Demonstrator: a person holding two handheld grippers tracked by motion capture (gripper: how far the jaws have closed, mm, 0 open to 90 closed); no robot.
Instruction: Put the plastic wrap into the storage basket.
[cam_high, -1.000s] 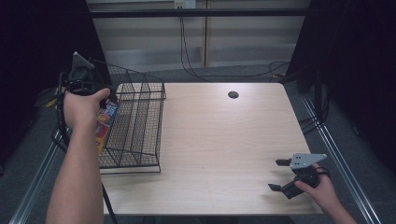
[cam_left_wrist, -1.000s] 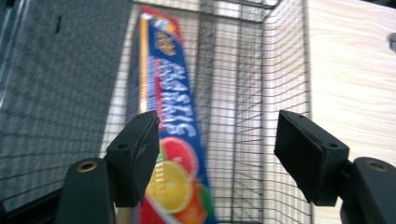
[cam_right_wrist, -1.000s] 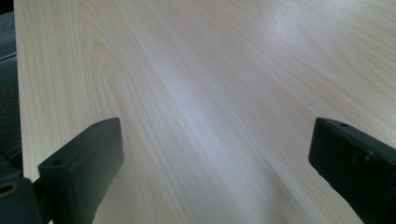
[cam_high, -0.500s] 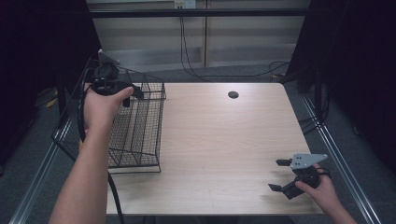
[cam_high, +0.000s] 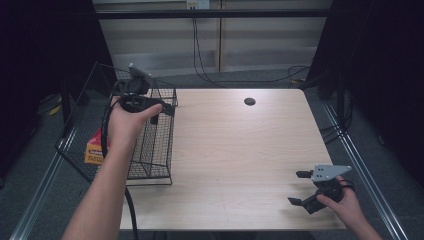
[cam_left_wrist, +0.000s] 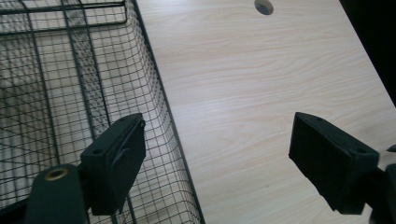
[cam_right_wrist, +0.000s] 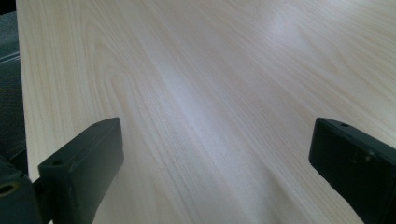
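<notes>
My left gripper (cam_high: 162, 112) hovers over the right rim of a black wire basket (cam_high: 150, 165) at the table's left edge. Its jaws have just been opening, and nothing is between them. In the left gripper view, the left gripper (cam_left_wrist: 219, 154) has one jaw over the basket's mesh (cam_left_wrist: 70, 93) and the other over the bare wood. An orange and red packet (cam_high: 95, 147) shows through the wire at the basket's left side. My right gripper (cam_high: 299, 188) rests open near the table's front right corner. In its own view, the right gripper (cam_right_wrist: 215, 168) has only wood between its jaws.
The light wooden table (cam_high: 240, 150) has a round cable hole (cam_high: 249, 101) near its far edge, and that cable hole (cam_left_wrist: 264, 6) is also in the left gripper view. The basket overhangs the table's left side. Cables lie on the floor behind the table.
My left hand has moved right, from the basket's left side to above its right rim. The packet seen just under the hand earlier now lies apart from it. The right hand has kept still.
</notes>
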